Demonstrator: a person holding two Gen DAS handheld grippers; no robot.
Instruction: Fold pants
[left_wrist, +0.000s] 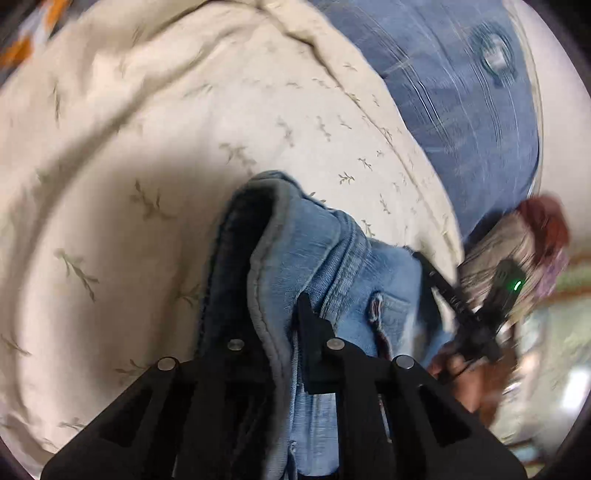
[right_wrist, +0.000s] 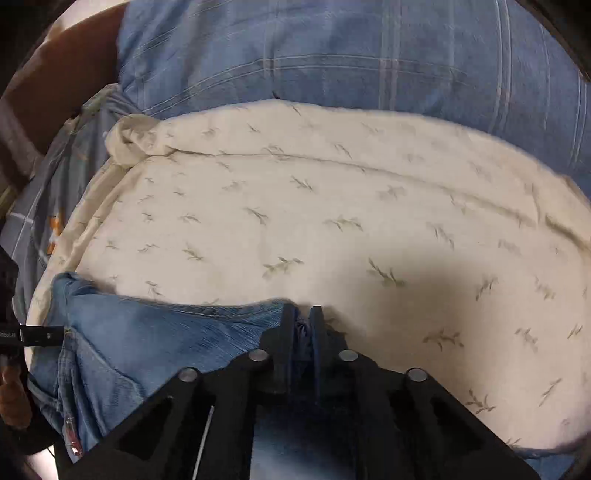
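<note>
Two grips hold the faded blue denim pants (right_wrist: 147, 332), low in both frames on the cream leaf-print sheet (right_wrist: 295, 221) — left gripper (left_wrist: 273, 332) and right gripper (right_wrist: 301, 325) both clamp denim. Best keep edges level, taut.

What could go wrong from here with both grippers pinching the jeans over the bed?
1. The right gripper holds only a thin edge of the faded blue denim jeans, which could slip out.
2. The left gripper clamps a bunched, thick seam, so layers may fold unevenly.
3. The rumpled cream leaf-print bedsheet could snag and drag along with the denim.
</note>
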